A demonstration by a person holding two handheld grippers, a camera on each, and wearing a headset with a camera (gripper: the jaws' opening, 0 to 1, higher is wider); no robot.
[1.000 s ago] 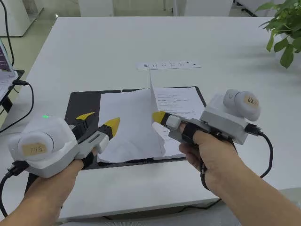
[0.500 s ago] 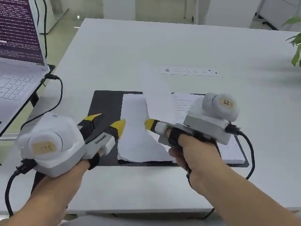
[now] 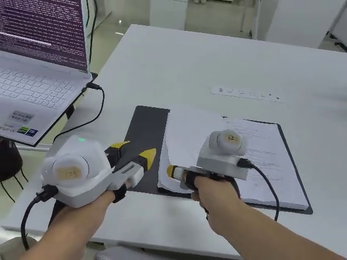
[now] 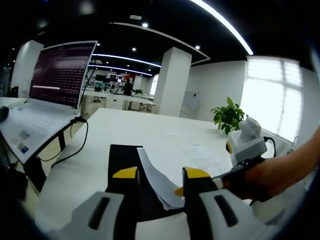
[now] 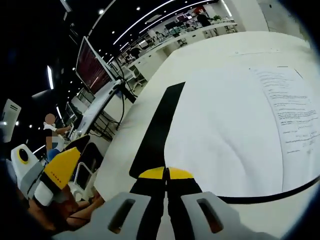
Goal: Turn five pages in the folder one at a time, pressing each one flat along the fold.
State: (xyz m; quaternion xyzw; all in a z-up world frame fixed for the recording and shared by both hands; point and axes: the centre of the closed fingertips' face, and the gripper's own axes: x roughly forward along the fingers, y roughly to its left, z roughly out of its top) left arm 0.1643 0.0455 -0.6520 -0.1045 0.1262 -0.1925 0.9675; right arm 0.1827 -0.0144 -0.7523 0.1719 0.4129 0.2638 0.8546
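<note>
The folder (image 3: pixel 146 135) is lying open by the near edge of the desk (image 3: pixel 179 59), and the page (image 3: pixel 187 141) is coming down onto its left side. A moment ago this page was standing straight up at the fold. Since then it has been swinging over to the left, and now it is almost lying down, with its near corner curling up a little. The right gripper (image 3: pixel 171 172) is sitting at that near corner with its jaws squeezed together, and they seem to be pinching the page's edge. The left gripper (image 3: pixel 133 151) is hanging just beside the folder's left edge with its jaws apart, holding nothing. So this turn is nearly done, I think, but the page is not being pressed flat along the fold yet. A printed sheet (image 3: pixel 265 157) is showing on the folder's right side. A laptop (image 3: pixel 38 81) is sitting at the desk's left edge.
</note>
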